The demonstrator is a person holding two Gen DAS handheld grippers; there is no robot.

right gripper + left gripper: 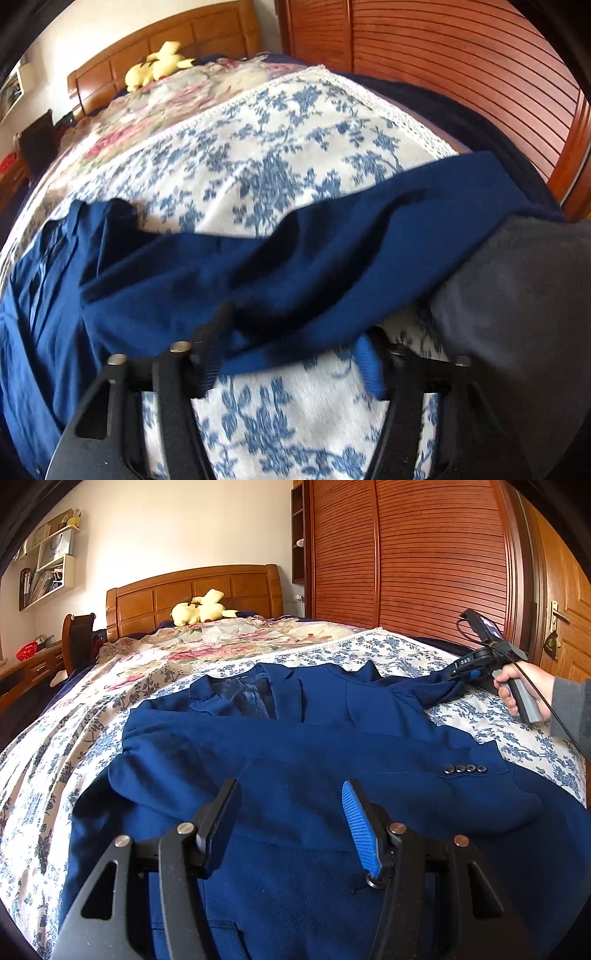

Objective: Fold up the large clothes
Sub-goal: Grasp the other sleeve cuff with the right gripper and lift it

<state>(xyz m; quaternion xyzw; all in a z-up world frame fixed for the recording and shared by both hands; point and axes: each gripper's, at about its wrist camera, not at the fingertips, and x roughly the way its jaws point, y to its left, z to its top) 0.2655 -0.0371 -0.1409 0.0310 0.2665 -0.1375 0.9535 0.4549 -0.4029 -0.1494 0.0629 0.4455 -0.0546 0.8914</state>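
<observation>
jacket (295, 746): soft, limp, drapes | grip: sleeve (295, 258) cuff | left gripper (291, 812): jaws apart, empty, above jacket | right gripper (291, 347): clamping sleeve

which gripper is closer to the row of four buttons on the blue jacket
Left. The left gripper hovers open over the jacket body, just short of the buttons. The right gripper is at the far sleeve end, further away.

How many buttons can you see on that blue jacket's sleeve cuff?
4, in a close row on the cuff of the sleeve folded across the blue jacket, at the buttons. Others may be hidden elsewhere under folds.
</observation>
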